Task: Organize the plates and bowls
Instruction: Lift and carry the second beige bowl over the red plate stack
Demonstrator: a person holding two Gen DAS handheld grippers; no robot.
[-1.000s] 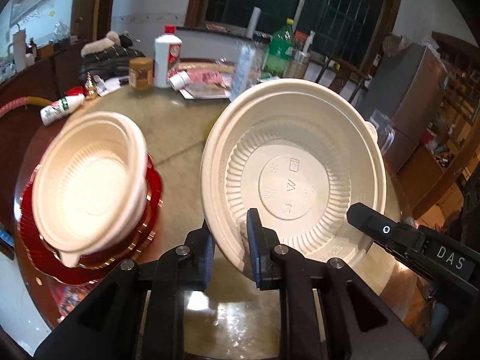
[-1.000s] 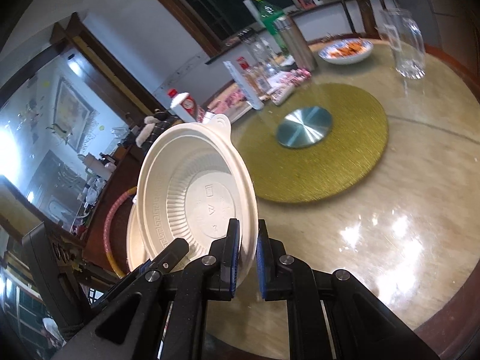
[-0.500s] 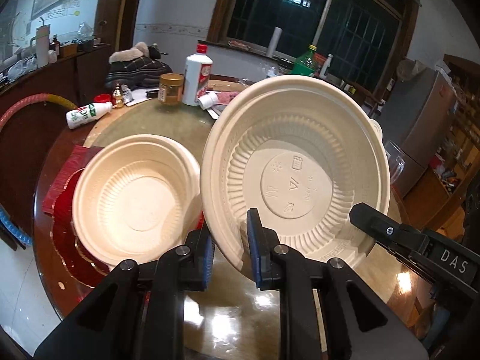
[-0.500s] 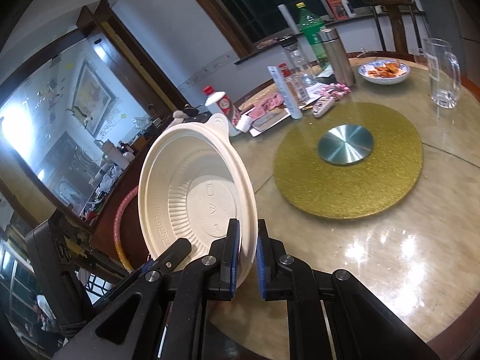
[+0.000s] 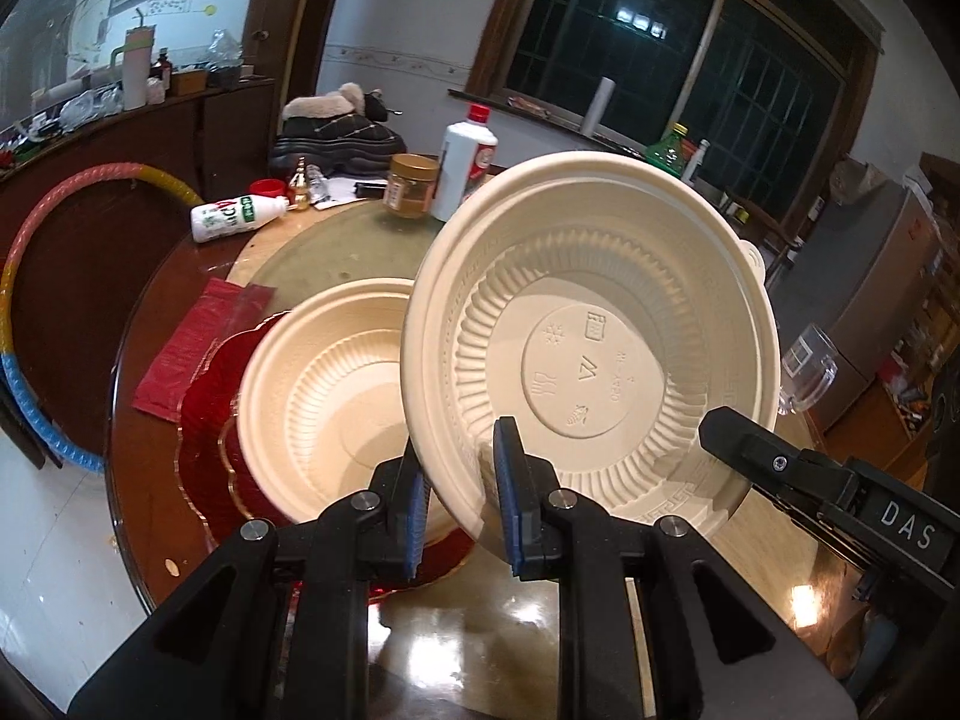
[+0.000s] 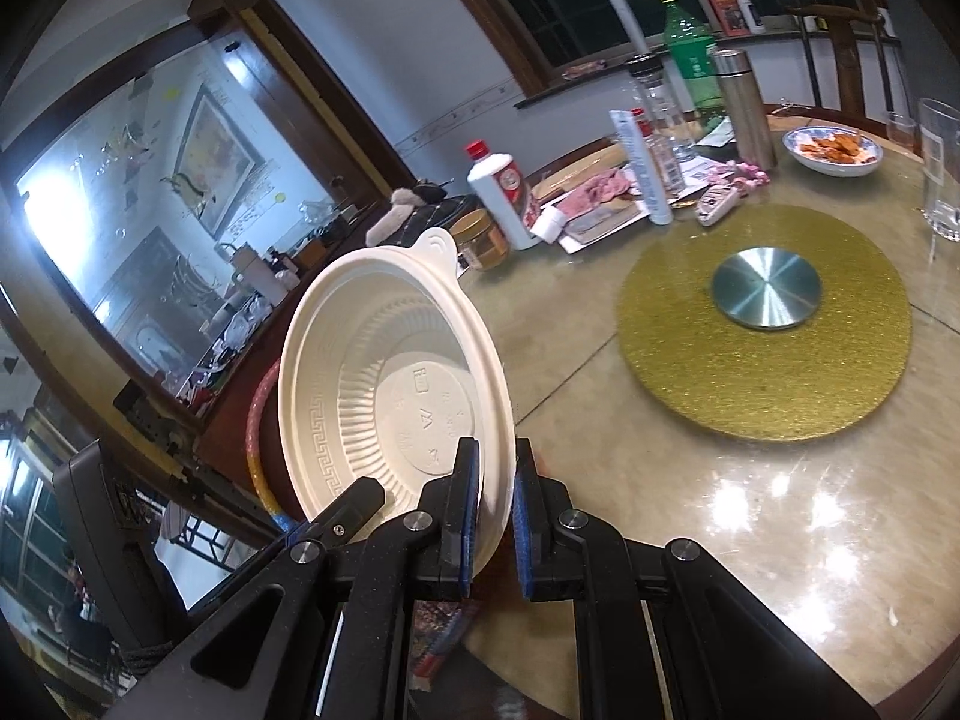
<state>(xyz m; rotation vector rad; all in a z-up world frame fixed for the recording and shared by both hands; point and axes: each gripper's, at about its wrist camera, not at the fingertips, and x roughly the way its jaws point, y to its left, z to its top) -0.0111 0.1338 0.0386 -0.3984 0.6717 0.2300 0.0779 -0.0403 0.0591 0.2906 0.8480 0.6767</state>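
Both grippers hold one cream plastic bowl by its rim, tilted on edge above the table. My left gripper is shut on its lower rim. My right gripper is shut on the opposite rim of the same bowl; its finger shows at the right of the left wrist view. A second cream bowl sits upright on a red gold-edged plate at the table's left edge, just left of and below the held bowl.
A red packet lies beside the red plate. Behind stand a white bottle, a jar, a lying white bottle and a glass mug. A gold turntable mat, a food dish and bottles fill the far table.
Both grippers have carried the held bowl leftward toward the bowl on the red plate, which now sits closer and partly behind the held bowl. The grips are unchanged.
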